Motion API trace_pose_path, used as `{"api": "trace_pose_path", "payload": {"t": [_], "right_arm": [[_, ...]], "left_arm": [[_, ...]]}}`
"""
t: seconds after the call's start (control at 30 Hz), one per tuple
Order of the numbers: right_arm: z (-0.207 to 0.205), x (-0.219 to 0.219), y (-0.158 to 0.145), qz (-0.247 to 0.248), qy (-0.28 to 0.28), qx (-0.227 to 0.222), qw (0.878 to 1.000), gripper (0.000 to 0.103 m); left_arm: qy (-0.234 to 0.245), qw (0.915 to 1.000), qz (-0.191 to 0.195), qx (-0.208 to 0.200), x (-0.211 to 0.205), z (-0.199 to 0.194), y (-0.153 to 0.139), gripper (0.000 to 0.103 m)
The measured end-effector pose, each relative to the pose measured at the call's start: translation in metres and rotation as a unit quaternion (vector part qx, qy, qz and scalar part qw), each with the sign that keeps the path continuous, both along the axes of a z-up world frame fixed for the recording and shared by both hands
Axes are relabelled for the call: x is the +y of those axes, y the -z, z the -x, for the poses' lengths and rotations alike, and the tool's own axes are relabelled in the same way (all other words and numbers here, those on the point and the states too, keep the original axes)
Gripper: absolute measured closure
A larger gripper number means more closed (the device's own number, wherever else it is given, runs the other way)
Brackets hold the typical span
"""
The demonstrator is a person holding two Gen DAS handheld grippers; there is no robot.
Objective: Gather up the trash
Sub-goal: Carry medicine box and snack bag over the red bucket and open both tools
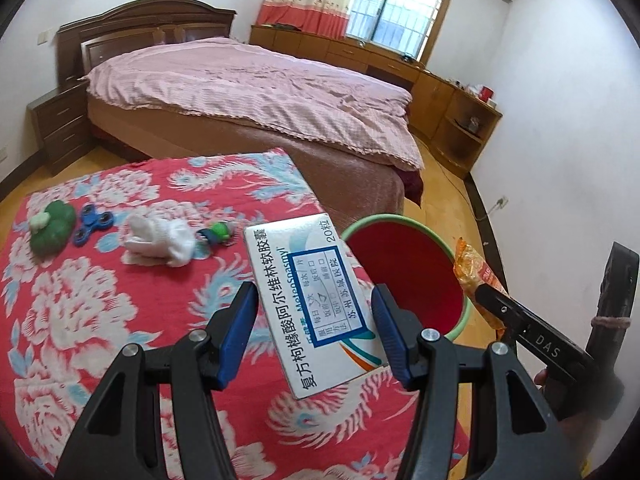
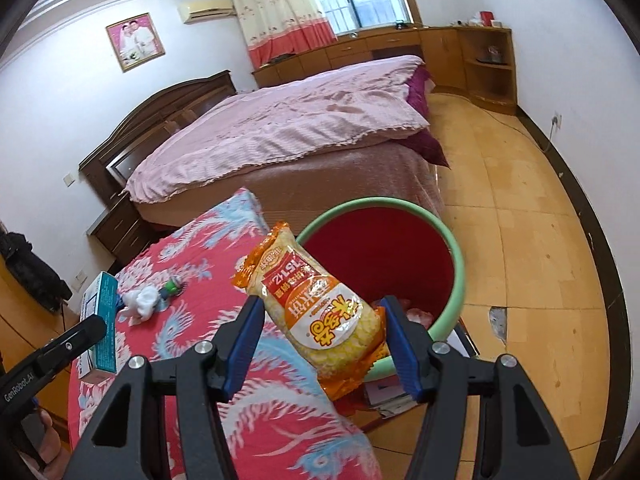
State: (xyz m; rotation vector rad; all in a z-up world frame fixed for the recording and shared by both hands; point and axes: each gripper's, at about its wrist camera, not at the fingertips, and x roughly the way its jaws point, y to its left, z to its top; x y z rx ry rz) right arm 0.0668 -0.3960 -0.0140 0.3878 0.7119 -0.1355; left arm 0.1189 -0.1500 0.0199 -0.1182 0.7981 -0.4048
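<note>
My left gripper point(image 1: 315, 296) is shut on a white medicine box point(image 1: 308, 300) with blue print, held above the table's right end. My right gripper point(image 2: 322, 305) is shut on an orange snack packet point(image 2: 316, 312), held at the rim of the bin. The bin point(image 2: 460, 264) is red inside with a green rim and stands on the floor just past the table; some trash lies at its bottom. In the left wrist view the bin point(image 1: 404, 272) is right of the box, and one of the right gripper's fingers point(image 1: 504, 308) grips the packet point(image 1: 472, 268) over it.
The table's red flowered cloth point(image 1: 100, 320) carries a green toy point(image 1: 52, 228), a blue fidget spinner point(image 1: 94, 224), a white sock point(image 1: 160, 238) and a small green-blue toy point(image 1: 218, 232). A pink-covered bed point(image 1: 248, 92) lies behind it. Wooden cabinets point(image 1: 452, 108) line the far wall.
</note>
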Motion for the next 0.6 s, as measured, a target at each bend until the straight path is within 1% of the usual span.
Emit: {"api": "trace_pose_path", "payload": {"t": [0.2,0.37,0.6], "right_arm": [[-0.001,-0.021,0.019,-0.013,0.016,0.012,1.0,0.04],[-0.002,-0.032,0.03,-0.01,0.019,0.013,1.0,0.04],[-0.018,-0.055,0.046,-0.017,0.027,0.025,0.999,0.04]], "left_arm": [[0.025,0.9996,-0.015,0.0,-0.032,-0.009,0.014,0.044],[0.052,0.9983,-0.025,0.013,-0.064,-0.026,0.031,0.044],[0.091,0.995,-0.036,0.018,-0.108,-0.045,0.049,0.044]]}}
